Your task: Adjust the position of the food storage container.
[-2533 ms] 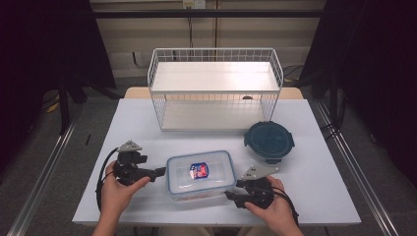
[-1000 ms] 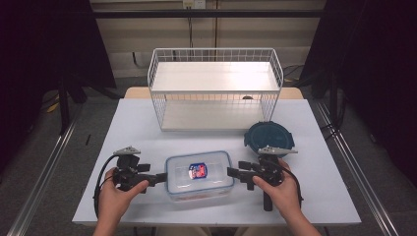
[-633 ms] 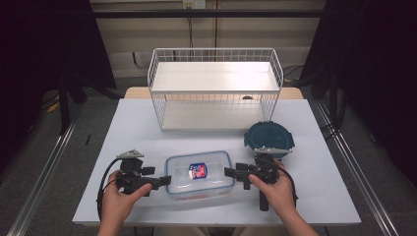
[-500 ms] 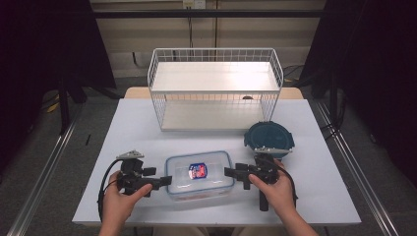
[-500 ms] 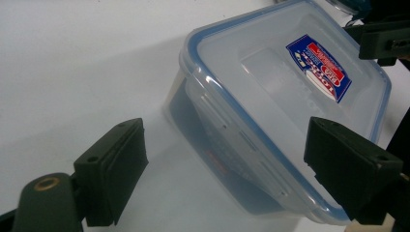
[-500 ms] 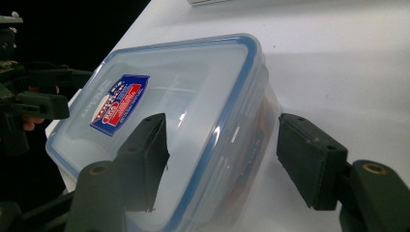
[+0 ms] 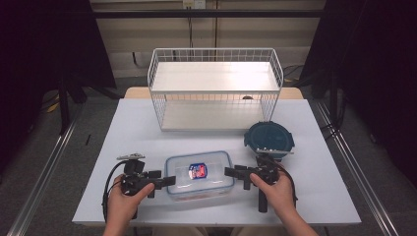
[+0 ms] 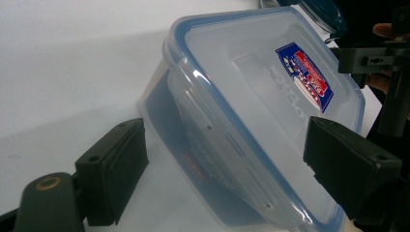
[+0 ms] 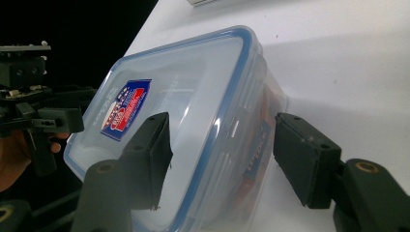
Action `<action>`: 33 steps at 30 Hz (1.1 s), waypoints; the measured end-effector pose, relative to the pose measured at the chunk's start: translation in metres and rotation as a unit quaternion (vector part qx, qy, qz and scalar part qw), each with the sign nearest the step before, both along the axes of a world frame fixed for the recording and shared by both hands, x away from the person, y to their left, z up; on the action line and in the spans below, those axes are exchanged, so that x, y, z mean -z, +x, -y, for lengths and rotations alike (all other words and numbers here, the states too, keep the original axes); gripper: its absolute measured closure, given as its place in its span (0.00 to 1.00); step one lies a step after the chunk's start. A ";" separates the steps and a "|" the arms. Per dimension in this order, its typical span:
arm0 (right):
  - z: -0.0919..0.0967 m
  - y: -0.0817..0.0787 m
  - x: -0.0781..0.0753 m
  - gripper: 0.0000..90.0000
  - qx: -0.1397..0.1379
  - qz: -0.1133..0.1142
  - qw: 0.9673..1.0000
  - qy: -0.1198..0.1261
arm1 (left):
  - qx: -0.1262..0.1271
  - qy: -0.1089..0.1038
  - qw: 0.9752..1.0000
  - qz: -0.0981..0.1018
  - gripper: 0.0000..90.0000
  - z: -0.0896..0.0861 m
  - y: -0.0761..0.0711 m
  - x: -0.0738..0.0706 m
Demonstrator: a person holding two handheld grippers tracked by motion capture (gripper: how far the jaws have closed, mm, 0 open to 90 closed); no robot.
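A clear plastic box (image 7: 199,172) with a blue-rimmed lid and a red and blue label lies at the table's front middle. My left gripper (image 7: 168,180) points at its left end. In the left gripper view the open jaws of that gripper (image 8: 227,169) straddle the box's (image 8: 251,111) end latch, with a gap at each pad. My right gripper (image 7: 230,172) faces the box's right end. Its jaws (image 9: 227,159) have just been closing with the box's (image 9: 193,96) latch flap between them, and the pads stand clear of it.
A round dark teal lidded container (image 7: 269,139) sits just behind my right hand. A white wire basket shelf (image 7: 216,88) stands across the back of the table. The table's front edge runs close below both hands.
My right gripper came up from the box's front right corner to its right end, then edged inward. My left gripper slid slightly forward and in toward the left end.
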State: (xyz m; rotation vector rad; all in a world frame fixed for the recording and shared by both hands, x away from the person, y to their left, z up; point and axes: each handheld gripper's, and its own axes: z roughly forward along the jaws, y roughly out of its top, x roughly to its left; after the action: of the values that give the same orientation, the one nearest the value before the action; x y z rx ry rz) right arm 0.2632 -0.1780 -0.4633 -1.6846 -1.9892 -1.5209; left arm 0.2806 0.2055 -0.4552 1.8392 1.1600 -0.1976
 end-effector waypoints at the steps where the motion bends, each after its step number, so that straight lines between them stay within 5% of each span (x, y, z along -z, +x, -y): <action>1: 0.000 0.000 0.001 0.44 0.001 -0.005 1.000 0.006 | -0.004 -0.003 1.000 -0.011 0.16 -0.001 0.000 0.001; 10: 0.002 0.000 0.002 0.50 0.001 -0.021 0.999 0.026 | -0.009 -0.011 1.000 -0.014 0.16 -0.001 -0.001 0.003; 21: 0.003 0.002 0.003 0.52 0.000 -0.046 0.998 0.043 | -0.015 -0.027 0.999 -0.025 0.29 -0.002 -0.005 0.001; 27: 0.004 0.003 0.004 0.52 -0.003 -0.057 0.997 0.049 | -0.027 -0.055 0.997 -0.051 0.35 -0.002 -0.006 0.003; 33: 0.005 0.004 0.006 0.52 0.002 -0.066 0.996 0.057 | -0.023 -0.050 0.996 -0.069 0.23 0.010 -0.004 0.008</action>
State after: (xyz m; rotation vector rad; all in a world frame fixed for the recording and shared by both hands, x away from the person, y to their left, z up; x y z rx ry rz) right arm 0.2669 -0.1828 -0.4688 -1.6984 -1.8003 -1.4528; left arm 0.2765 0.1958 -0.4627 1.7308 1.2632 -0.3542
